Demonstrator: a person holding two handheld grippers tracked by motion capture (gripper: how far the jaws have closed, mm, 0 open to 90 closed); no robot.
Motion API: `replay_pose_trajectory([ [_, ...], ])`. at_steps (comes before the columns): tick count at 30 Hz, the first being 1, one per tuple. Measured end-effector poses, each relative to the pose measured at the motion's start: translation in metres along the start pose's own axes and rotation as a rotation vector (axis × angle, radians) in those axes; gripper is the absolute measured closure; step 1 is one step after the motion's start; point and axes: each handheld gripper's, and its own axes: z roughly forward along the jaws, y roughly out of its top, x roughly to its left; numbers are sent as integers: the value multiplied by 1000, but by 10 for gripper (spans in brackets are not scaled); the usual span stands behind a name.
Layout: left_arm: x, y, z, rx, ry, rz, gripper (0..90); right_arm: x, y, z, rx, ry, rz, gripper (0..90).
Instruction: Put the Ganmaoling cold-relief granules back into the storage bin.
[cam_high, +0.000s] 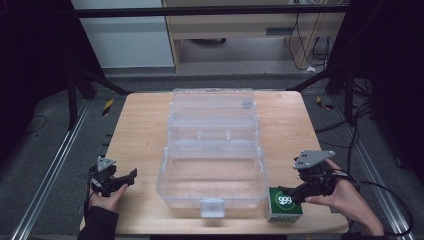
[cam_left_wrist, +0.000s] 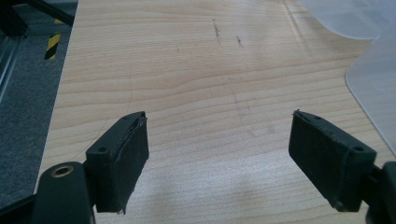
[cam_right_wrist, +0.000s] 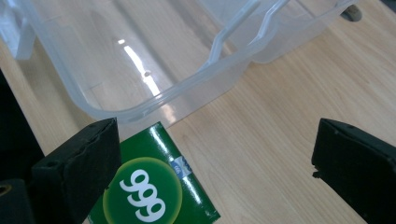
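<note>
Green-and-white cardboard box marked "999" (cam_high: 285, 204): standing on the pale wooden counter (cam_high: 140, 130), just beside the near right corner of the clear plastic storage case (cam_high: 212, 172), apparently touching or nearly touching its wall. In the right gripper view (cam_right_wrist: 154, 186), lying low and toward the left jaw, not centred between the two; green printed face turned up, one corner pointing at the case rim (cam_right_wrist: 154, 100).

Clear plastic storage case: lid thrown open toward the far side, tub bare inside, latch tab at the near wall.

Right gripper (cam_high: 292, 195): held in a hand (cam_high: 345, 197) just right of the case, jaws spread wide, nothing pressed between the pads, tips over the box's right edge. Nearer of the two to the box by far.

Left gripper (cam_high: 127, 179): held well left of the case, over bare counter; jaws likewise wide apart (cam_left_wrist: 219, 154), gripping nothing.

Judgement: box apparently bound for the case tub, lying left of and beyond the box from the right jaws; a sideways shift toward the case probably needed to bring the box between the pads.
</note>
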Motion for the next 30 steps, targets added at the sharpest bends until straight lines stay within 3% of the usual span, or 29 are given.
replay_pose_trajectory([
  [15,-1,0,0,3,-2,3,193,17,-4,9,120,92,-116,15],
  [30,-1,0,1,7,-2,7,193,24,-14,19,191,144,-177,14],
])
